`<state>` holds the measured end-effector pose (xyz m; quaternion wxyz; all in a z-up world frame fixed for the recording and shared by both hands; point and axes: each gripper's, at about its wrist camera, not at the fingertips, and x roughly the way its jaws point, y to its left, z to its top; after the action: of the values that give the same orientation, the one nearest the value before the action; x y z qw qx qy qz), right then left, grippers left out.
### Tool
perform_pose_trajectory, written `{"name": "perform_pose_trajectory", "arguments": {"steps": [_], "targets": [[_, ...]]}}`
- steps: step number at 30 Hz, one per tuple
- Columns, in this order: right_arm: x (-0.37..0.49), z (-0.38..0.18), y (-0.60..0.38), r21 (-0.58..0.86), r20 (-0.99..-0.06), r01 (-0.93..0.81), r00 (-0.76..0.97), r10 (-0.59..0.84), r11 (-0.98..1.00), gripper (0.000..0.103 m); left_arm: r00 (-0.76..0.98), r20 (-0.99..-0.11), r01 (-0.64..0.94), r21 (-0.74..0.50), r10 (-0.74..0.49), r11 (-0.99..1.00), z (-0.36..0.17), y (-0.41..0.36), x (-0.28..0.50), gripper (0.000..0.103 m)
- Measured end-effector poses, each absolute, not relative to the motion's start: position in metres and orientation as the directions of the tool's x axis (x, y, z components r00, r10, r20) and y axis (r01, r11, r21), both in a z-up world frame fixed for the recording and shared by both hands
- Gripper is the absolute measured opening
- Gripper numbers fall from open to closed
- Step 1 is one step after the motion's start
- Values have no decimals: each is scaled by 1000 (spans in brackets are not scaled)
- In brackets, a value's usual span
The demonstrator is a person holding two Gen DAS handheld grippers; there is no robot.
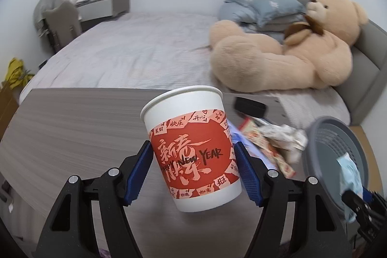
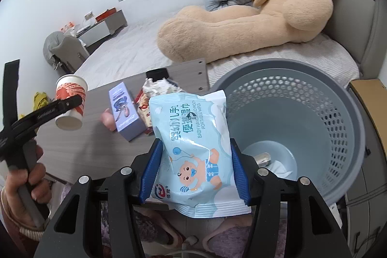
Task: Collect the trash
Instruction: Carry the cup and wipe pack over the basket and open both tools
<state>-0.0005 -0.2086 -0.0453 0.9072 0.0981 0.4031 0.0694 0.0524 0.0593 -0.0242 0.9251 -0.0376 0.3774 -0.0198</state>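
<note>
The left claw (image 1: 193,161) is clamping a paper cup (image 1: 191,144) above the table (image 1: 72,117); the right claw (image 2: 193,171) is gripping a wipes pack (image 2: 193,149) beside the basket (image 2: 314,98).

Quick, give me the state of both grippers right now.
Left gripper: shut on the paper cup, lifted off the table.
Right gripper: shut on the wet wipes pack, held beside the grey basket.
</note>
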Motion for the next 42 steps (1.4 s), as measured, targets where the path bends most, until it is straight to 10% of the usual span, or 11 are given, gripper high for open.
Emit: {"name": "perform_pose_trajectory", "arguments": {"steps": [18, 42], "targets": [[-22, -45, -337, 230, -719, 205, 694, 25, 951, 53, 604, -719, 436, -63, -344, 898, -24, -136, 38, 67], [13, -60, -369, 241, -729, 202, 684, 39, 949, 66, 569, -761, 428, -48, -311, 902, -40, -178, 65, 82]]}}
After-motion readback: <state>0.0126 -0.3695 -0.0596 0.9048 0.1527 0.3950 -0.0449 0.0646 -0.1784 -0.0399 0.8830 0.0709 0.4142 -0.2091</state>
